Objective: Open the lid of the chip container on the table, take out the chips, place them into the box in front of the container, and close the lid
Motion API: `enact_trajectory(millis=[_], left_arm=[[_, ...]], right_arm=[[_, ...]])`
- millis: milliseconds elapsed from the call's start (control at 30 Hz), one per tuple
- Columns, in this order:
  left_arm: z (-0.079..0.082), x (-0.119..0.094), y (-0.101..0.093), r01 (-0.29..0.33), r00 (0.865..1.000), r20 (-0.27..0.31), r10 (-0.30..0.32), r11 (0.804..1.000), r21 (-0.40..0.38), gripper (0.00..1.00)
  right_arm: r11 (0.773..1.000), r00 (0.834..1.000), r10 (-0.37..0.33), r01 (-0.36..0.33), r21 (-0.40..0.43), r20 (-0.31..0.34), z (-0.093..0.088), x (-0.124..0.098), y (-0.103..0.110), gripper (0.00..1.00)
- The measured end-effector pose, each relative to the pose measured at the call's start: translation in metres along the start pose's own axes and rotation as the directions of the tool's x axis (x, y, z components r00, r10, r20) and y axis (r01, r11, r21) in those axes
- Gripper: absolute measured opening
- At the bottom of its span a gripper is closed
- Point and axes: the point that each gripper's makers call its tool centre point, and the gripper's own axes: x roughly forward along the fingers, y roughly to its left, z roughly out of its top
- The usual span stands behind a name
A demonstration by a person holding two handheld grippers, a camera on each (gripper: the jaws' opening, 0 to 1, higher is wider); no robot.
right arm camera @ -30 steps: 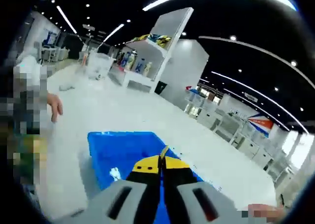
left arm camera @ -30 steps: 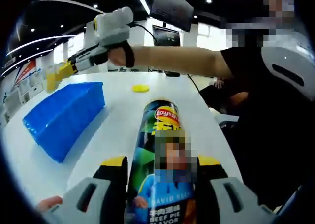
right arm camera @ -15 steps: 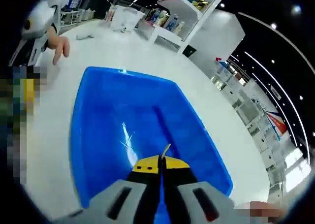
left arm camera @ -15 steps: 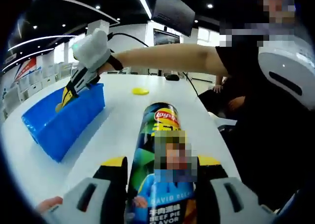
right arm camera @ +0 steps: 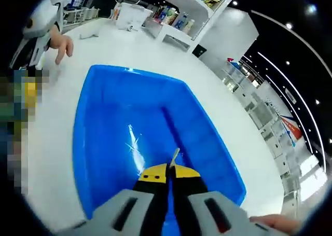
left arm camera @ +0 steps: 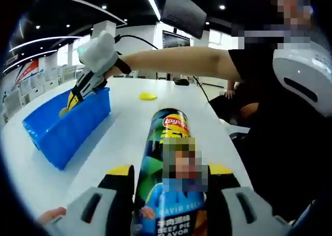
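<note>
1. On the white worktop [left arm camera: 129, 137], nr the blue box [left arm camera: 65, 124]: chip container [left arm camera: 168, 168], tall printed tube, tipped over w/ mouth end pointing away from the left hand-held gripper [left arm camera: 168, 181]. Jaws of that gripper clamp the tube's lower body from both sides.
2. Yellow lid [left arm camera: 148, 95]: off, flat on worktop beyond the box's far corner, apart from the tube.
3. Box: open-top blue tray, to the side of the tube, not touching it. In the right gripper view its floor [right arm camera: 140, 137] looks bare apart from glare.
4. Right hand-held gripper [right arm camera: 170, 169]: over the box interior, jaws pinched to a narrow slit on a thin pale sliver, likely one chip [right arm camera: 174, 155]. In the left gripper view the same tool [left arm camera: 70, 102] dips over the box's near rim.
5. Handling, tube (judgement): light, thin-walled card; stiff enough for a side clamp but will dent if squeezed hard. Glossy print, so could slip or roll. Best hold: mid to lower body, as now, leaving mouth free.
6. Handling, chip (judgement): v. light, brittle, curved. Pinch at edge w/ min force; release low over box floor, else it snaps.
7. Handling, lid (judgement): thin flexible plastic, flat on surface; hard to get under. Take by rim.
8. Step in hand (judgement): chip transfer into box; lid not yet back on.
</note>
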Motion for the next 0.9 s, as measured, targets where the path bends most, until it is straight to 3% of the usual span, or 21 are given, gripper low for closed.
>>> enact_trajectory(millis=[67, 300, 467, 533, 600, 700, 867, 900], left_arm=[[0.0, 0.0, 0.0, 0.0, 1.0, 0.0, 0.0, 1.0, 0.0, 0.54], [0.0, 0.001, -0.001, 0.002, 1.0, 0.002, -0.002, 1.0, -0.006, 0.54], [0.0, 0.001, -0.001, 0.002, 1.0, 0.004, -0.002, 1.0, -0.006, 0.54], [0.0, 0.001, -0.001, 0.0, 1.0, 0.005, 0.0, 1.0, -0.004, 0.54], [0.0, 0.002, -0.001, -0.002, 1.0, 0.006, 0.002, 1.0, -0.002, 0.54], [0.0, 0.002, -0.002, -0.007, 1.0, 0.009, 0.007, 1.0, 0.005, 0.55], [0.0, 0.001, -0.002, -0.01, 1.0, 0.01, 0.01, 1.0, 0.01, 0.55], [0.0, 0.001, -0.002, -0.011, 1.0, 0.009, 0.011, 1.0, 0.011, 0.55]], right_arm=[[1.0, 1.0, 0.006, -0.006, 0.014, 0.002, 0.0, 0.0, 0.002, 0.11], [1.0, 1.0, 0.005, -0.005, 0.002, 0.007, 0.004, -0.007, 0.006, 0.13], [0.999, 0.999, 0.006, -0.008, 0.032, 0.05, 0.017, -0.017, 0.008, 0.16], [0.997, 0.995, 0.003, -0.011, 0.077, 0.098, 0.028, -0.025, 0.008, 0.17], [0.992, 0.985, -0.01, -0.011, 0.125, 0.172, 0.044, -0.041, 0.006, 0.18], [0.976, 0.956, -0.026, -0.04, 0.215, 0.293, 0.066, -0.071, 0.002, 0.19], [0.94, 0.915, -0.065, -0.078, 0.332, 0.398, 0.076, -0.131, -0.003, 0.21], [0.928, 0.899, -0.083, -0.087, 0.362, 0.43, 0.078, -0.149, -0.004, 0.21]])
